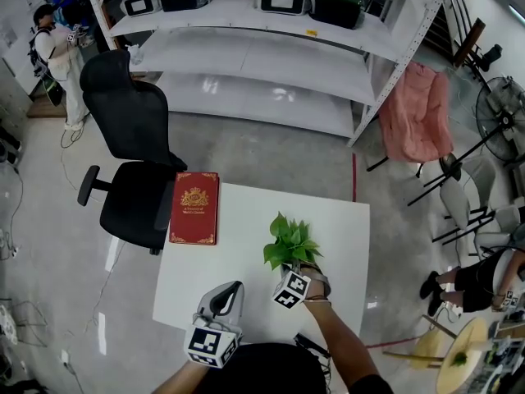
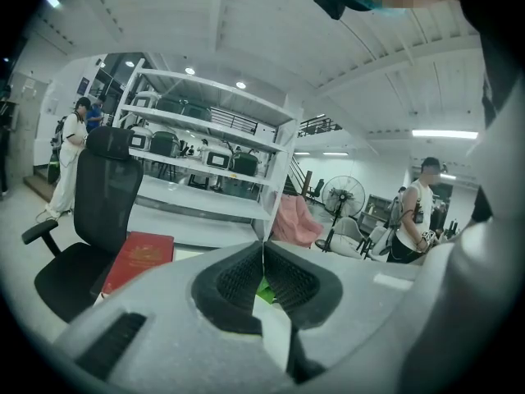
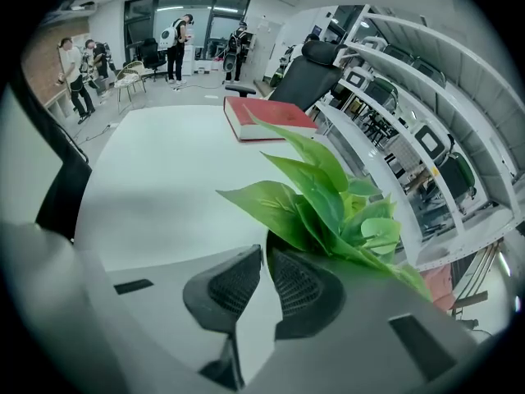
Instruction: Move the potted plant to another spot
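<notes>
The R gripper (image 1: 295, 275) is clamping the potted plant (image 1: 289, 240) near the middle of the white table (image 1: 246, 245), slightly to the person's right. In the right gripper view its jaws are sitting narrow, almost closed, pinching what looks like the dark pot rim, w/ the green leaves (image 3: 328, 195) spreading just beyond and to the right of the gripper's tips (image 3: 267, 257). The pot itself is staying hidden under leaves and gripper in the head view, so I can't tell whether it's resting on the table (image 3: 164, 162) or hanging just above it.

The L gripper (image 1: 235, 286) is hovering over the near part of the table, left of the plant and apart from it. Its jaws are pressing together w/ nothing between them; only a sliver of green is showing through the gap below the pads (image 2: 234, 281), behind the closed tips (image 2: 263, 249).

A red book (image 1: 194, 208) is lying flat at the table's far-left corner, well apart from the plant; both gripper views are catching it too (image 2: 139, 257) (image 3: 267, 117). A black office chair (image 1: 131, 138) is standing just beside that corner. White shelving (image 1: 271, 56) is running along the back, and a pink cloth (image 1: 417, 113) is hanging at its right end.
</notes>
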The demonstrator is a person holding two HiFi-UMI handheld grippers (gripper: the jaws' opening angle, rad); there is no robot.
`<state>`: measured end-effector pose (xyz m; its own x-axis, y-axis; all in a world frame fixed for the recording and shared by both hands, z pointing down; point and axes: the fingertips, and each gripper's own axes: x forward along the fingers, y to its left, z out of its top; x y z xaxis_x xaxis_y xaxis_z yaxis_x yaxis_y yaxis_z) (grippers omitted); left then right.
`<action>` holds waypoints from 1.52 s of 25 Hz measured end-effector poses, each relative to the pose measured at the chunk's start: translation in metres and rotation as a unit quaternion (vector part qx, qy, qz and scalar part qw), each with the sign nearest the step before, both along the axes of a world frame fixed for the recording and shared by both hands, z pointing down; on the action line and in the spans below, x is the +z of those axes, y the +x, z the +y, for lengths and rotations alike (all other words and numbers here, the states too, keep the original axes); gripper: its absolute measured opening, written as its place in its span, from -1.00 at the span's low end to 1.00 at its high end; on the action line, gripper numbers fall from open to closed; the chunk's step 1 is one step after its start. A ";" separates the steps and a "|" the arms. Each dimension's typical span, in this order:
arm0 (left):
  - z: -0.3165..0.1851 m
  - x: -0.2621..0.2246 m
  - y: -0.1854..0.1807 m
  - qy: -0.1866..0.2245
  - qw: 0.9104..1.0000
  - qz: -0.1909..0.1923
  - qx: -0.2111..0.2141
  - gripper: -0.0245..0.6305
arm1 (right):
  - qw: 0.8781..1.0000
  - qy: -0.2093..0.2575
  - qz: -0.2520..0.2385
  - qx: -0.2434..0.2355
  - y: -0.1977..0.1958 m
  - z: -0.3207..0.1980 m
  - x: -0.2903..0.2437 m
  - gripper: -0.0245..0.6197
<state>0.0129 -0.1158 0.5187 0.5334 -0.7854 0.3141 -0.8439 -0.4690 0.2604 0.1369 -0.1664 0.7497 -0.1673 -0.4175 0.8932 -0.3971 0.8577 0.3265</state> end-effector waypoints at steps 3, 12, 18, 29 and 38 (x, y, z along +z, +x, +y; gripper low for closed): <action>0.002 0.000 -0.005 0.000 1.000 0.002 -0.002 -0.87 | 1.000 0.004 0.002 -0.003 -0.001 -0.002 0.000 -0.86; 0.015 0.000 -0.023 0.005 1.000 0.003 -0.003 -0.87 | 1.000 0.011 0.007 -0.008 -0.010 0.006 0.000 -0.86; 0.024 -0.005 -0.038 0.012 1.000 0.006 -0.006 -0.87 | 1.000 0.013 0.010 -0.013 -0.022 0.020 -0.003 -0.86; 0.048 -0.003 -0.080 0.008 1.000 0.009 -0.022 -0.87 | 0.999 0.027 0.019 -0.028 -0.056 0.044 -0.008 -0.86; 0.063 -0.002 -0.121 0.017 0.999 0.006 -0.050 -0.87 | 0.997 0.032 0.017 -0.061 -0.096 0.062 -0.012 -0.86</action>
<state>-0.1083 -0.0524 0.5163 0.4552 -0.8451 0.2803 -0.8839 -0.3909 0.2568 0.0413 -0.1043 0.7376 -0.1907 -0.4529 0.8709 -0.2788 0.8756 0.3943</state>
